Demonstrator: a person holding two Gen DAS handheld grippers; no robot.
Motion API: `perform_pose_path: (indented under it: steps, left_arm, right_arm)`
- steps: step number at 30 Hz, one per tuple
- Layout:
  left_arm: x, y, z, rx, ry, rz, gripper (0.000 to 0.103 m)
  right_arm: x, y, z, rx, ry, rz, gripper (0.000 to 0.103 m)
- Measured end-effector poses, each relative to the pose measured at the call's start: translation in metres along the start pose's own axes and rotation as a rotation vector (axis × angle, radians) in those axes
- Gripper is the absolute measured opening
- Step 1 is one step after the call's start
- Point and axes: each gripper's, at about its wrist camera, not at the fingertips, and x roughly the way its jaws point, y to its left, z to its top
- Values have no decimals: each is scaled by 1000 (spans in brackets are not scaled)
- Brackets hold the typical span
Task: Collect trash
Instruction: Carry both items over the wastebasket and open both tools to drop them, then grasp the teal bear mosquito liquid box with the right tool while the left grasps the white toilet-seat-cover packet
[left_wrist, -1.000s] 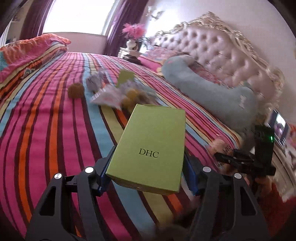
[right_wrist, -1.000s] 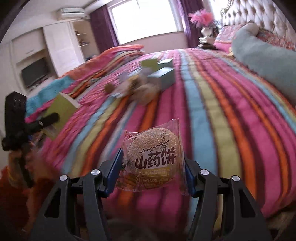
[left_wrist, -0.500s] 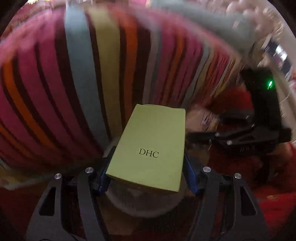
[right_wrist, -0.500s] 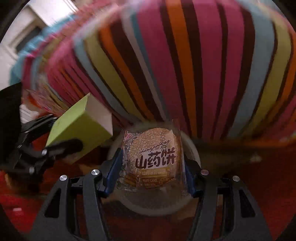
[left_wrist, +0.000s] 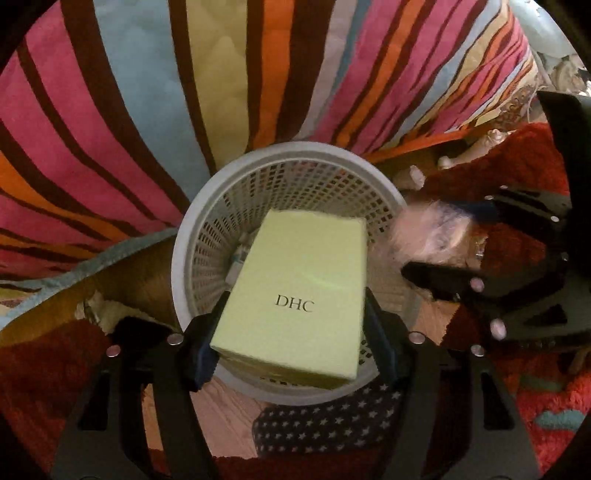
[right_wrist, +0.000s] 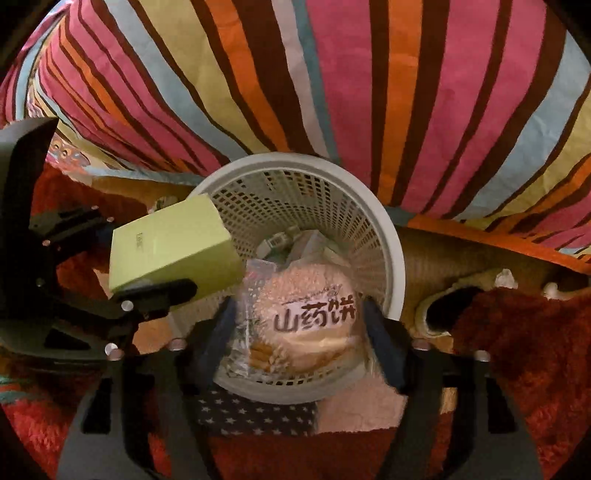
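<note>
My left gripper clamps a smooth green cardboard box over the round white mesh basket. My right gripper clamps a crinkly plastic-wrapped cake; only its view shows trash at the bottom.

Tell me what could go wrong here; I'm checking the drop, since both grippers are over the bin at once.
1. The green box in the left gripper sits partly over the bin's rim in the right wrist view, so it might tip outside.
2. The snack packet in the right gripper hangs close to the box; dropped together, they may collide.
</note>
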Motion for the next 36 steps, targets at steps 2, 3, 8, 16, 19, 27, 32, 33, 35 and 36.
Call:
perform_pose_path:
  steps: [2,3,8,16,19,27,32,33,35,36]
  left_arm:
    - [4,1,-6,-12,10,26,81]
    - [6,4,-8,-23,14,20,82]
    - [8,11,-10,-49,10,-7,89]
    - [-5,13,-13,-64,-41,7,89]
    - [-29,11,-13,-51,-117,36,89]
    - [-153,2,2,27,-335,-49,89]
    - [-222,16,55,42,-529,62,89]
    - [-231,23,73,26,-575,108,89]
    - [-242,36,103,-10,-636,154,89]
    - [-246,44,123,-31,-661,165,89]
  right_arm:
    - [2,-5,-4,9,4,-2,72]
    - [2,-9,-6,14,4,0,72]
    - [-3,-17,-9,31,-11,-12,72]
    - [-7,-14,-10,25,-36,-20,72]
    - [-22,-14,-11,27,-90,1,72]
    - [-136,-16,-4,-32,-419,126,72]
    - [-202,-51,39,49,-694,33,72]
    - [-206,-56,48,64,-719,12,75]
    - [-215,-69,72,105,-777,-14,81]
    - [-219,-76,86,122,-812,-13,81]
